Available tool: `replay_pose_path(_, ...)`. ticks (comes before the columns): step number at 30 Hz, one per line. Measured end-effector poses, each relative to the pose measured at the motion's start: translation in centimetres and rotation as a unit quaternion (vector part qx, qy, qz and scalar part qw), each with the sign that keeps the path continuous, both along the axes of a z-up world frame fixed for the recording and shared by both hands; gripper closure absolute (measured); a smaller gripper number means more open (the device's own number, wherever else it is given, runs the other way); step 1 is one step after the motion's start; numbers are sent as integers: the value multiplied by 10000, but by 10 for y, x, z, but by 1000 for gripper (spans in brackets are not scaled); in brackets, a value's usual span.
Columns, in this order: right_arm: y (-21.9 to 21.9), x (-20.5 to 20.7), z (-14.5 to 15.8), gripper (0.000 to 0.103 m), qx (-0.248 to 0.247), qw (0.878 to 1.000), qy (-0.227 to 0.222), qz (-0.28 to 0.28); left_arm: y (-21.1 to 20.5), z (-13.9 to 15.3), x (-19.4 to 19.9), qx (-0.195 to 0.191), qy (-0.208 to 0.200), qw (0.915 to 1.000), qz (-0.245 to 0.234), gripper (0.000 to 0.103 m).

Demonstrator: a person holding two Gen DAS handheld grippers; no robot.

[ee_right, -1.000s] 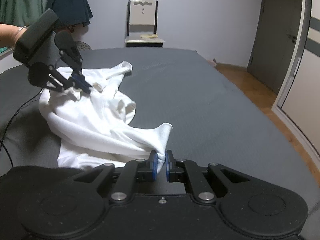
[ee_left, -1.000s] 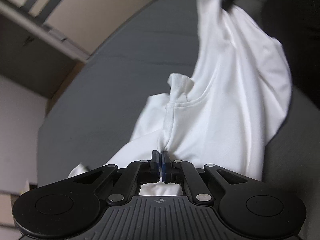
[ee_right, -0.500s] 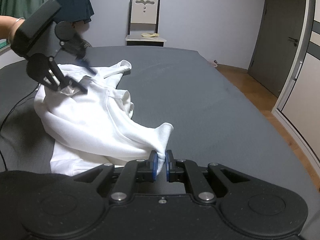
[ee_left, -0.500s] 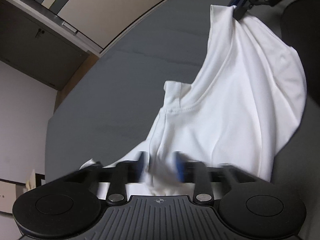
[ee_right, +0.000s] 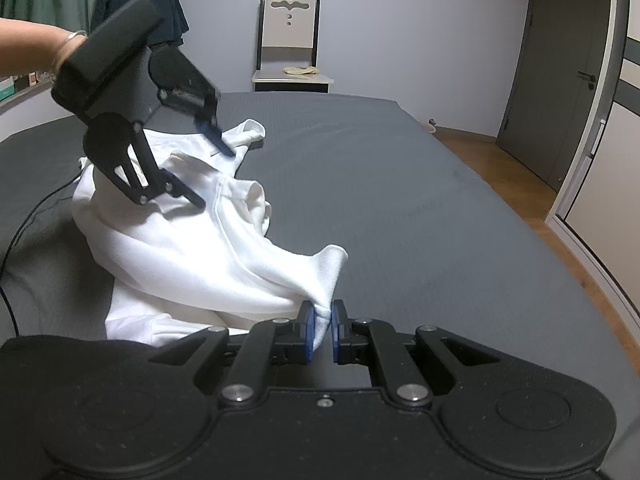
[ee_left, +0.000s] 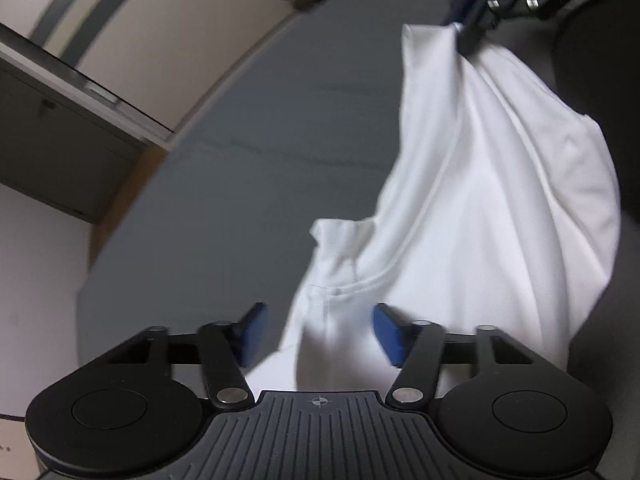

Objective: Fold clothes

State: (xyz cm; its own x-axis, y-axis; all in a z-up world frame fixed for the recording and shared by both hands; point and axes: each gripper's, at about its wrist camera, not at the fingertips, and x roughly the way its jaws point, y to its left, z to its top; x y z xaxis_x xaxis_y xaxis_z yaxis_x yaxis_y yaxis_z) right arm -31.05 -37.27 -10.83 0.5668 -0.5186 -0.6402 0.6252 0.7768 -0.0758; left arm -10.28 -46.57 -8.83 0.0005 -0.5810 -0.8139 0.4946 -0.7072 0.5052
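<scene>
In the right wrist view, at about ten o'clock, the left hand-held gripper [ee_right: 208,160] hangs over the crumpled white shirt [ee_right: 188,248] with its jaws spread wide; its blue pads sit on either side of the collar area, and I cannot tell whether they touch the cloth. A bare forearm with a bracelet [ee_right: 74,36] reaches in from the nine o'clock edge behind it. The shirt lies bunched on the dark grey bed [ee_right: 400,200], left of centre, one corner drawn toward six o'clock. There the right hand-held gripper [ee_right: 321,330] has its jaws nearly together, pinching that corner of white fabric between the blue pads.

The left wrist view shows the left hand-held gripper [ee_left: 318,334] from behind: fingers far apart, the shirt [ee_left: 472,220] bulging between them with the collar seam just ahead. At one o'clock the right hand-held gripper [ee_left: 466,8] clamps the far corner, fabric stretched taut below it.

Only the right wrist view takes in the chair [ee_right: 290,40] at the far wall, the door [ee_right: 560,60] at two o'clock and the cable [ee_right: 24,224] on the bed at nine o'clock.
</scene>
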Motion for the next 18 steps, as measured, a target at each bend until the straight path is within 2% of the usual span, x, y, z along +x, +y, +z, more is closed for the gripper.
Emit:
replay_pose_path(1, 0, 0, 0, 95, -16, 10000, -14, 7, 0, -2, -2, 60, 23, 10000, -6, 62)
replay_pose_path(2, 1, 0, 1, 95, -24, 10000, -19, 11, -1, -1, -3, 112, 51, 9999, 6, 66)
replay_pose_path(4, 1, -1, 1, 95, -23, 10000, -28, 18, -2, -1, -1, 216, 84, 9997, 46, 83)
replay_pose_path(6, 1, -4, 1, 95, -33, 10000, -53, 37, 1, -2, 1, 250, 79, 9996, 130, 87)
replay_pose_path(7, 1, -5, 2, 95, -52, 9999, -74, 52, 4, -2, 2, 220, 102, 9996, 174, 95)
replay_pose_path(11, 4, -5, 5, 95, -118, 9998, -82, 101, 17, 1, 8, -73, 338, 9987, 379, 97)
replay_pose_path(14, 4, -5, 5, 77, -157, 9998, -72, 113, 35, 4, 11, -538, 432, 9963, 504, 100)
replay_pose_path(16, 2, -3, 4, 55, -128, 9998, -53, 146, 48, 6, 10, -841, 427, 9939, 568, 100)
replay_pose_path(18, -2, 1, 2, 44, -20, 9998, -21, 183, 62, 10, 10, -1100, 406, 9911, 625, 100)
